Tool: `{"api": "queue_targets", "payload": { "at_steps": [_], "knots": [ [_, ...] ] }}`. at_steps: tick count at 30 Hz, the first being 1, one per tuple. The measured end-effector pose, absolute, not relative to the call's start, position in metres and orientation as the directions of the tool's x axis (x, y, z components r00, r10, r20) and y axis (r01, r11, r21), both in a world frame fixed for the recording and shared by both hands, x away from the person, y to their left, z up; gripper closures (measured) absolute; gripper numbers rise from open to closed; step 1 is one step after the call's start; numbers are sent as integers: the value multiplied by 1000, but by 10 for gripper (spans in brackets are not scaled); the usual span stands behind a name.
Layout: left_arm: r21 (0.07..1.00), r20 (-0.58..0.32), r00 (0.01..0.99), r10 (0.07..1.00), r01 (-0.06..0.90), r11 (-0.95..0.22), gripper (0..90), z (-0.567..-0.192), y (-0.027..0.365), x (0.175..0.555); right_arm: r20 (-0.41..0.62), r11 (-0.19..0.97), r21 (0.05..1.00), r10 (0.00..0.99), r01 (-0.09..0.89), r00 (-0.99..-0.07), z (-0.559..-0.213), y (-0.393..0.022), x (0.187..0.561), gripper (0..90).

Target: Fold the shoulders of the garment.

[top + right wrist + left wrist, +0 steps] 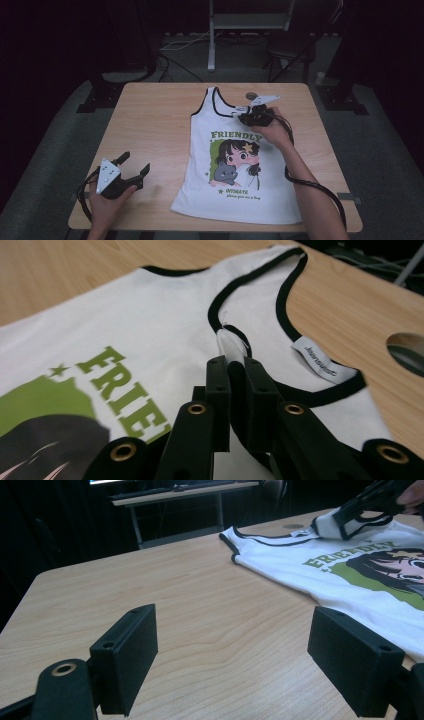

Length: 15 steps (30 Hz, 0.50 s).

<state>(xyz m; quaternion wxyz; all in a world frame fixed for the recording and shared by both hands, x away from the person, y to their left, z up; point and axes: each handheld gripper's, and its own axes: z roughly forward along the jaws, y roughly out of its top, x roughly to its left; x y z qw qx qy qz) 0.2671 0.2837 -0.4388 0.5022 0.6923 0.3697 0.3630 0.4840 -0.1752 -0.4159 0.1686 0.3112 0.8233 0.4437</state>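
Note:
A white tank top with black trim and a green "FRIENDLY" cartoon print lies flat on the wooden table, neckline toward the far edge. My right gripper is at the shirt's far right shoulder strap. In the right gripper view my right gripper is shut, and a small fold of the tank top sticks up between its jaws by the black neckline. My left gripper rests near the table's front left, jaws wide apart. In the left gripper view nothing lies between the jaws of my left gripper, and the tank top is off to its right.
A round hole in the tabletop sits just beyond the right strap. A brand label is sewn inside the neckline. Behind the table, on the dim floor, stand a white stand and a chair with cables.

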Motion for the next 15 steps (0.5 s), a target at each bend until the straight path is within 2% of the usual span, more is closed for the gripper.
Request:
{"api": "queue_targets", "payload": {
  "at_steps": [11,15],
  "knots": [
    [962,132,464,876,153,-226,196,-439,284,268,-37,443,860,549,254,-835,-404,-204,449,829],
    [962,133,462,877,154,-227,196,-439,284,267,-39,513,824,475,240,-879,-413,-203,438,787]
  ]
}}
